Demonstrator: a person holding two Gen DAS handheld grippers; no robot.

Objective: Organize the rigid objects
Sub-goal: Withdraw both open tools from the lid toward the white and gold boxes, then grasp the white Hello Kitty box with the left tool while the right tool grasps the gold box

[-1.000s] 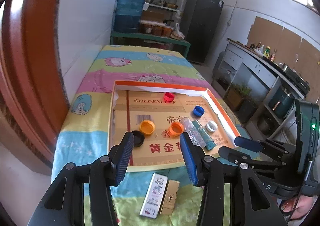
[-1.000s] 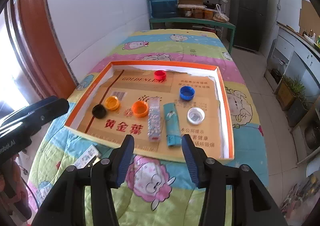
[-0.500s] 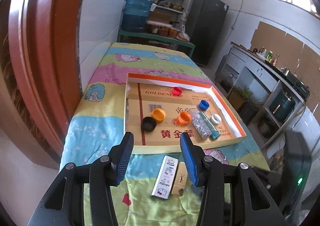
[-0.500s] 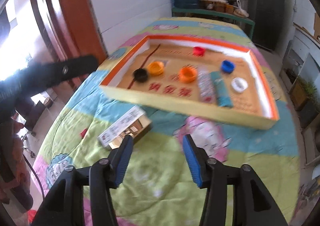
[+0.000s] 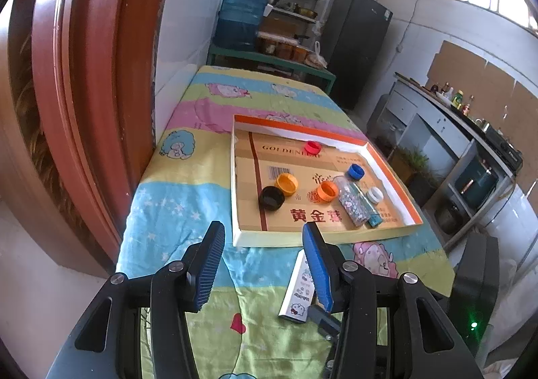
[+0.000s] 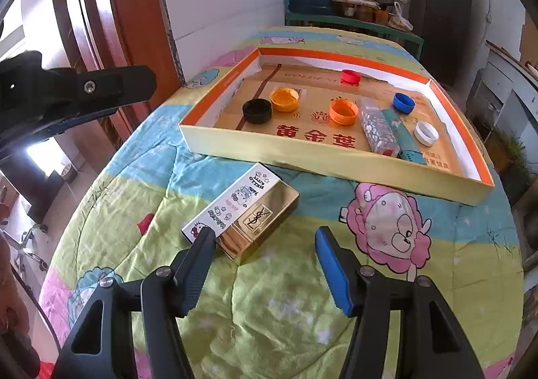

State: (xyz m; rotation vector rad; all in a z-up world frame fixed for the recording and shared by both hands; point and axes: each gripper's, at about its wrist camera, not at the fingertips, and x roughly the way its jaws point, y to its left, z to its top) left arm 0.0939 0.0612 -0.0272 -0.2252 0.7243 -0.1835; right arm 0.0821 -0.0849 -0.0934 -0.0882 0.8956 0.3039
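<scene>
A shallow cardboard tray with an orange rim (image 6: 215, 100) (image 5: 238, 234) lies on the quilted table. It holds several bottle caps, among them a black cap (image 6: 257, 111), an orange cap (image 6: 343, 111) and a white cap (image 6: 426, 133), plus a clear glitter tube (image 6: 376, 129) and a teal tube (image 6: 405, 137). A white Hello Kitty box (image 6: 232, 206) (image 5: 299, 288) and a gold box (image 6: 262, 222) lie side by side in front of the tray. My right gripper (image 6: 264, 244) is open, just before the gold box. My left gripper (image 5: 262, 259) is open and empty above the table's near edge.
A red-brown door frame (image 5: 67, 110) stands close on the left. The white wall runs along the table's left side. A green bench with a blue water jug (image 5: 240, 21) stands beyond the far end. The left gripper's body (image 6: 67, 93) shows at the left of the right wrist view.
Both grippers have pulled back from the tray toward the table's near end. The right gripper has come down close behind the two boxes. Both stay open.
</scene>
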